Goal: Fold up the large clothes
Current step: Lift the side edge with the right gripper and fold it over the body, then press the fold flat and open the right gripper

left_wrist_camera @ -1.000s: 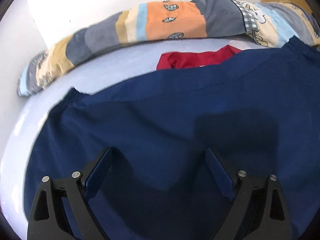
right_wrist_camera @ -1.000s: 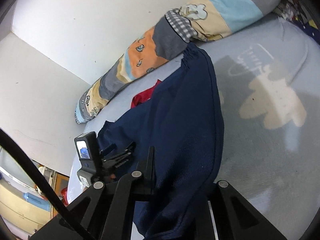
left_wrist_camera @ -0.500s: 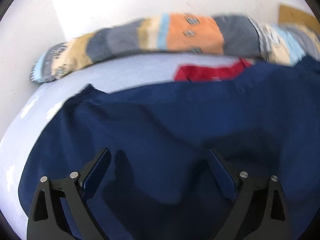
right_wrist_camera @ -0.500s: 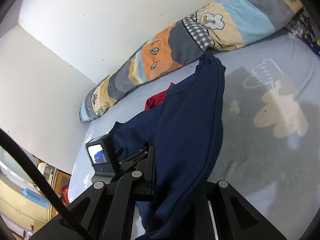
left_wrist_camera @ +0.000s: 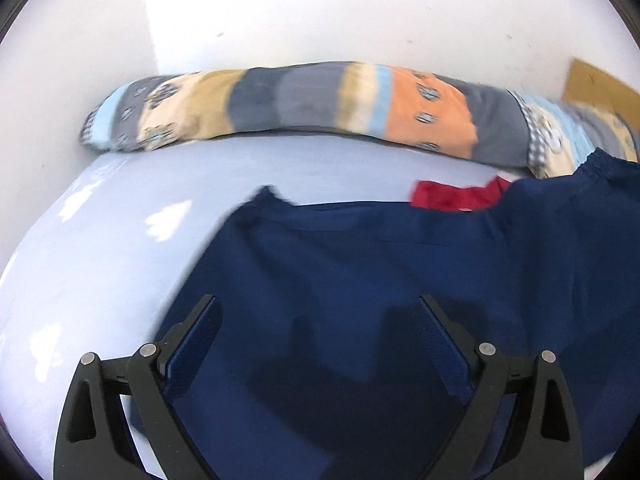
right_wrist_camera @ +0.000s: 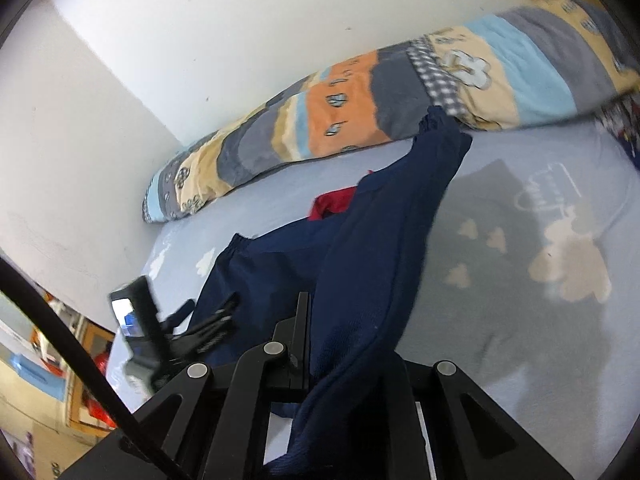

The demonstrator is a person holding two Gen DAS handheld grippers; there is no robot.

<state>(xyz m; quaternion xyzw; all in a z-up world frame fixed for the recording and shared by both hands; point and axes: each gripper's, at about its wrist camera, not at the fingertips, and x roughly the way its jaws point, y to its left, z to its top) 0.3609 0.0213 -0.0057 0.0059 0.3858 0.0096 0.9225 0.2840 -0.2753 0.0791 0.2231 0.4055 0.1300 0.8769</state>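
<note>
Here the navy garment (left_wrist_camera: 400, 280) lies spread across the pale blue bed sheet (left_wrist_camera: 120, 240), its gathered cuffs pointing toward the far wall. The left gripper (left_wrist_camera: 318, 332) hovers over the near part of the garment with its fingers spread wide apart; no fabric sits between them. In the right wrist view the right gripper (right_wrist_camera: 344, 360) is clenched on a fold of the garment (right_wrist_camera: 380, 248), and the cloth rises from the sheet (right_wrist_camera: 520, 340) in a taut ridge running from the fingers toward the striped bolster (right_wrist_camera: 360, 120). A red cloth (left_wrist_camera: 456, 196) lies on the sheet just beyond the garment's far edge, partly covered by it. The bolster (left_wrist_camera: 300, 104) lies along the white wall (left_wrist_camera: 320, 12). The left gripper's body and its camera (right_wrist_camera: 140, 328) show at lower left in the right wrist view, beside the garment.
</note>
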